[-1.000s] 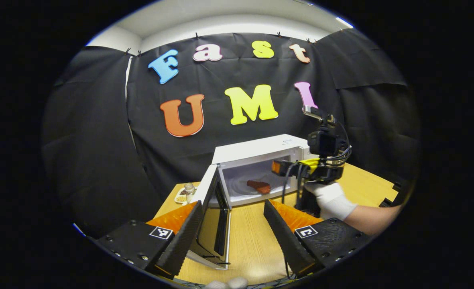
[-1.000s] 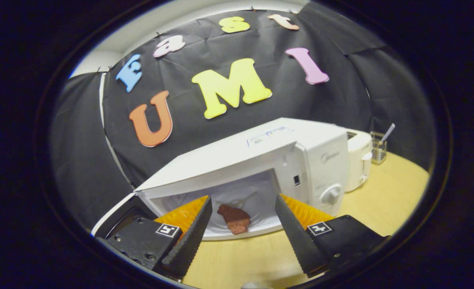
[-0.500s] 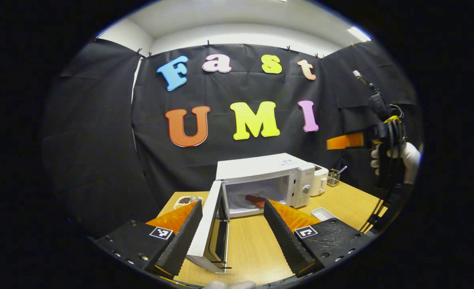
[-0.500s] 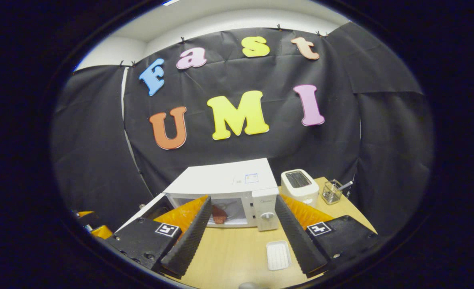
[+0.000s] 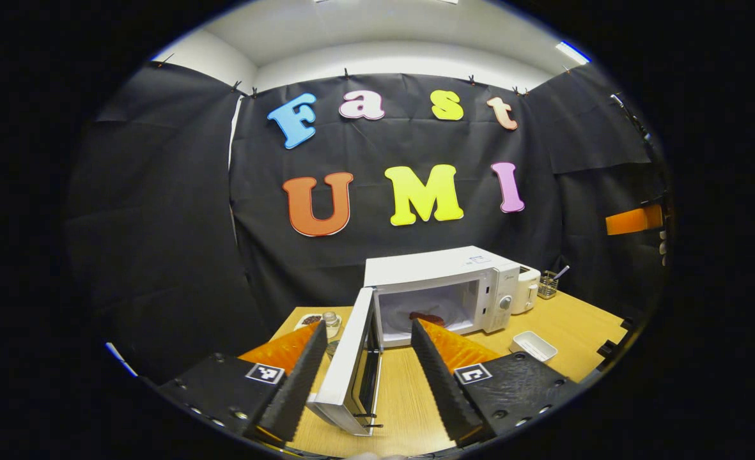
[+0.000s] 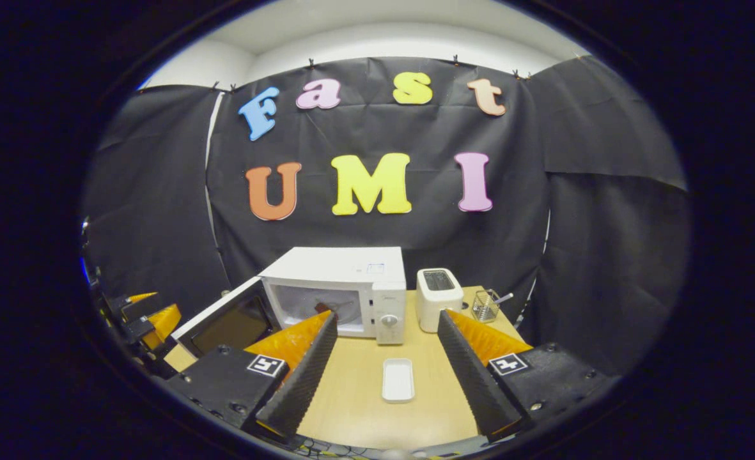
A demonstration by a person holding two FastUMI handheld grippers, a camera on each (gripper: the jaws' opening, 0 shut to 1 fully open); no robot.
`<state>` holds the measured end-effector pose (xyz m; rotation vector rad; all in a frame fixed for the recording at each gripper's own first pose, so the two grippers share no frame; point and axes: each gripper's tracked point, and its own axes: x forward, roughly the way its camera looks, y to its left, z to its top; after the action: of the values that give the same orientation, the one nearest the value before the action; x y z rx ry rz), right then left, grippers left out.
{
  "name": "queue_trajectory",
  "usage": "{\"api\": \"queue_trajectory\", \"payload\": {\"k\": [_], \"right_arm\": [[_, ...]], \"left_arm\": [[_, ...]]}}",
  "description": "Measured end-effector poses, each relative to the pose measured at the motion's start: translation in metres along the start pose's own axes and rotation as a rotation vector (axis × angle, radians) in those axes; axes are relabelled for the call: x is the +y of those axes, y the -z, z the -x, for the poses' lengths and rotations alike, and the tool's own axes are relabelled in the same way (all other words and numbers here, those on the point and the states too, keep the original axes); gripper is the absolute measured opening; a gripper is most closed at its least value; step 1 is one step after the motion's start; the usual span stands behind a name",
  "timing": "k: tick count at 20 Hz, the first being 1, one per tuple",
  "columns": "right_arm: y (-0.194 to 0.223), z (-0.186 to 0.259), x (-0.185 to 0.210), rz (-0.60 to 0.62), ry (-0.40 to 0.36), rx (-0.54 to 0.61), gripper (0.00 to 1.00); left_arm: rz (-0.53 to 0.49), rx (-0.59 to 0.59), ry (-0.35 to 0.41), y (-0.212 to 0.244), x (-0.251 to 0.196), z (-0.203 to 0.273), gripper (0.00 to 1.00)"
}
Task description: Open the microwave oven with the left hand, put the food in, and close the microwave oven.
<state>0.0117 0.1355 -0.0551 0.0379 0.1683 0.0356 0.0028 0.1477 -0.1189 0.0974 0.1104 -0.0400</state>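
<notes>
Wooden table [image 6: 364, 409] carrying a microwave [image 6: 351, 281], door [image 5: 351, 364] open, food [image 5: 425, 317] inside; left gripper [image 5: 367, 374] and right gripper [image 6: 383, 364] jaws apart, empty.

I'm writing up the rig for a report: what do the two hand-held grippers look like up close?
Each hand-held gripper, left and right, has two long wedge-shaped fingers with ribbed inner faces, set on black blocks with screws. Every block carries a small square black-and-white tag.
</notes>
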Motion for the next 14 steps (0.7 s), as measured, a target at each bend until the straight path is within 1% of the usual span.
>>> {"api": "queue_trajectory", "payload": {"k": [1,2,3,4,5,6,7,8,9,10,11,14], "right_arm": [[0.005,0.002,0.0,-0.006,-0.002,0.015,1.0],[0.007,0.005,0.0,-0.009,-0.003,0.023,1.0],[0.006,0.006,-0.002,-0.01,0.003,0.02,0.91],[0.003,0.007,-0.001,-0.009,0.006,0.014,1.0],[0.003,0.006,0.0,-0.009,0.008,0.012,1.0],[0.002,0.007,0.001,-0.007,0.012,0.011,1.0],[0.002,0.007,0.002,-0.007,0.011,0.011,0.91],[0.002,0.008,0.003,-0.006,0.013,0.015,1.0],[0.004,0.006,0.003,-0.007,0.013,0.023,1.0],[0.007,0.006,0.003,-0.01,0.011,0.034,0.9],[0.008,0.005,0.004,-0.012,0.01,0.039,1.0],[0.009,0.005,0.001,-0.007,0.022,0.053,1.0]], "left_arm": [[0.007,0.004,-0.015,0.003,0.004,-0.003,0.38],[0.019,0.004,-0.011,0.003,0.005,0.001,0.2],[0.032,-0.004,0.008,0.003,0.002,-0.002,0.02],[0.031,-0.012,-0.013,0.005,0.005,-0.005,0.0],[0.02,-0.009,-0.022,0.007,0.016,-0.007,0.01],[0.011,-0.009,-0.025,0.013,0.022,-0.007,0.0],[0.002,-0.007,-0.043,0.017,0.028,-0.01,0.0],[-0.003,0.005,-0.067,0.024,0.042,-0.014,0.0],[0.01,0.025,-0.082,0.033,0.055,-0.017,0.0],[0.033,0.042,-0.095,0.041,0.064,-0.019,0.0],[0.05,0.054,-0.12,0.05,0.078,-0.02,0.0],[0.049,0.096,-0.197,0.081,0.112,-0.025,0.0]]}}
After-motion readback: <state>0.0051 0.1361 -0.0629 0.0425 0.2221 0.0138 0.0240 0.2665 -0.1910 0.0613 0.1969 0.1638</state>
